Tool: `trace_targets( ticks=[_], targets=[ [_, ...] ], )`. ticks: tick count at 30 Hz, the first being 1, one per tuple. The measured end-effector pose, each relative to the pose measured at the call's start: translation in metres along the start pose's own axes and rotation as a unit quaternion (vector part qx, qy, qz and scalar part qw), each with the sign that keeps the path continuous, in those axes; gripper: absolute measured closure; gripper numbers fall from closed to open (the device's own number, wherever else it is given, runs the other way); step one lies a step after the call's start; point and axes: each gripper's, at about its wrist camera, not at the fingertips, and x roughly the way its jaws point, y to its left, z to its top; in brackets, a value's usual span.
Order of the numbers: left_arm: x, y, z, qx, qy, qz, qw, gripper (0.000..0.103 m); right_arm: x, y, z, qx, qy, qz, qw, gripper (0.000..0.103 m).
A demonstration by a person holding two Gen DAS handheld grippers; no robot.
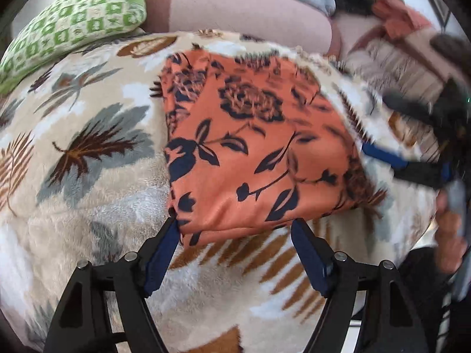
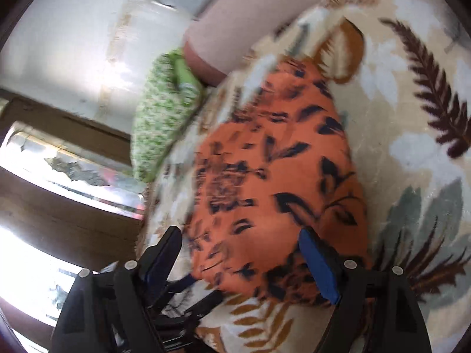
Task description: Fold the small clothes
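Blue-padded fingers of the left gripper (image 1: 235, 235) stand wide apart with nothing between them, their tips right at the near hem of the orange floral garment (image 1: 253, 135). That garment lies as a folded, roughly rectangular packet on the leaf-print blanket (image 1: 88, 153), with a green patterned pillow (image 1: 73, 23) far off to the left.

The right gripper (image 2: 241, 241) is spread just as wide and also holds nothing. In its own view the cloth sits ahead of and partly between its fingers — though motion blur makes it hard to say whether either pad touches the fabric. In the left wrist view this gripper shows as a dark smear at the garment's right edge.

The step in hand looks like taking an edge for another fold, or squaring the packet. To do it well, each gripper should pinch all the layers at a corner rather than only the top one, then both should lift and carry the edge across evenly — the plush blanket may drag the lower layers out of line.
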Motion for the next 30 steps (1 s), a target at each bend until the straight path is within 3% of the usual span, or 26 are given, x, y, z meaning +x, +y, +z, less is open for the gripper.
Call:
trace_targets(
  ticks=[2,4,5,7,9,11,13,17,23,30],
  targets=[
    [-0.015,-0.001,0.000,-0.008,-0.017,-0.008,0.9998,0.025,0.005,-0.002,-0.010,-0.002,0.009,-0.015,1.000,0.019],
    [-0.031,-0.005,0.000,-0.007,-0.031,-0.005,0.9995,0.025,0.014,-0.019,-0.021,0.012,0.040,-0.077,0.996,0.018],
    [-0.037,-0.007,-0.002,-0.005,-0.035,-0.001,0.9994,0.025,0.015,-0.020,-0.025,0.014,0.044,-0.085,0.995,0.019],
    [-0.052,-0.013,-0.004,0.003,-0.049,0.009,0.9988,0.024,-0.002,0.000,-0.031,-0.023,0.017,-0.088,0.996,0.018],
    [-0.063,-0.019,-0.003,0.001,-0.056,0.026,0.9981,0.022,-0.017,0.025,-0.037,-0.075,-0.003,-0.120,0.990,0.018],
    [-0.075,-0.026,-0.004,-0.003,-0.067,0.052,0.9964,0.022,-0.030,0.051,-0.047,-0.135,-0.027,-0.173,0.975,0.018],
    [-0.084,-0.029,-0.005,-0.010,-0.077,0.076,0.9941,0.022,-0.042,0.074,-0.062,-0.191,-0.053,-0.242,0.950,0.017],
    [-0.105,-0.034,-0.013,-0.022,-0.101,0.098,0.9898,0.019,-0.056,0.086,-0.087,-0.220,-0.067,-0.311,0.922,0.002],
    [-0.132,-0.042,-0.016,-0.027,-0.126,0.137,0.9822,0.016,-0.084,0.100,-0.112,-0.219,-0.080,-0.359,0.904,0.000],
    [-0.146,-0.051,-0.021,-0.027,-0.122,0.153,0.9804,0.013,-0.101,0.120,-0.117,-0.231,-0.080,-0.360,0.900,0.000]
  ],
)
